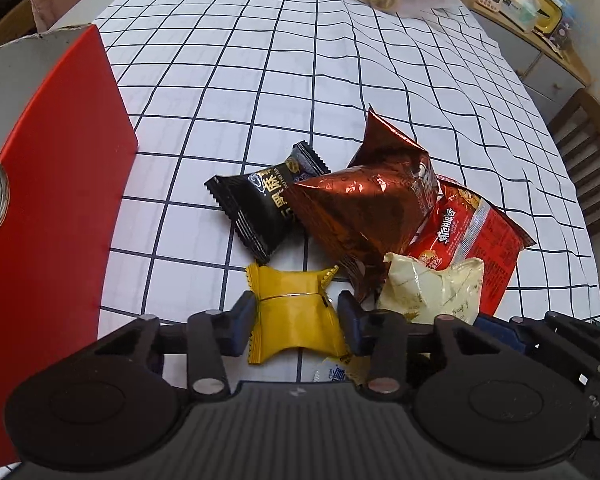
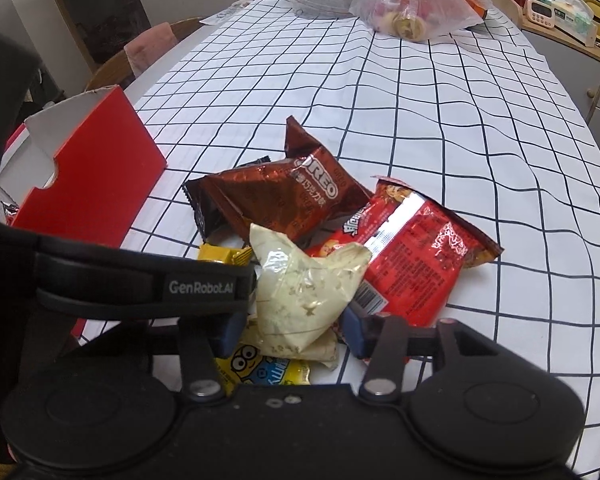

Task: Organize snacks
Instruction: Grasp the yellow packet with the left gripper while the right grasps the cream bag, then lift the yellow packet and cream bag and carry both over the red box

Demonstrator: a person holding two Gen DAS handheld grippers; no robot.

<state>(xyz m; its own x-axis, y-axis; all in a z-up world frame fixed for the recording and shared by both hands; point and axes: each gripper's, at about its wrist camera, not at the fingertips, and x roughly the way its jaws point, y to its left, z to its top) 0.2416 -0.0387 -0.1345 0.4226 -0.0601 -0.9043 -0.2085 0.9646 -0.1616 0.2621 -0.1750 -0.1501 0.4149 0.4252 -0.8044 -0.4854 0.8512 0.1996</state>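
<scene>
I hold a pair of tongs in each hand over a counter [image 1: 260,60] covered with a white cloth checked in dark lines. My left tongs [image 1: 296,320] are clamped on a small yellow snack packet [image 1: 292,316], their blue pads pressing its two sides. My right tongs [image 2: 292,326] are clamped on a crumpled cream packet [image 2: 300,292], one pad on each side of it.

The snacks lie in a loose pile near the middle of the counter. A shiny brown Oreo bag [image 2: 284,200] sits on top, partly over a black packet [image 1: 256,208] with gold writing. A red packet [image 2: 416,256] lies flat to the right, its near corner under the cream packet. Beneath my right tongs lies a yellow packet with a cartoon face [image 2: 260,368].

To the left of the pile stands an open red box [image 2: 96,184], white inside, with a curved notch cut in its near wall. Something small and wrapped shows low inside it, but I cannot tell what it is.

At the far end of the counter rests a clear plastic bag [image 2: 416,4] holding pale round items and something red.
</scene>
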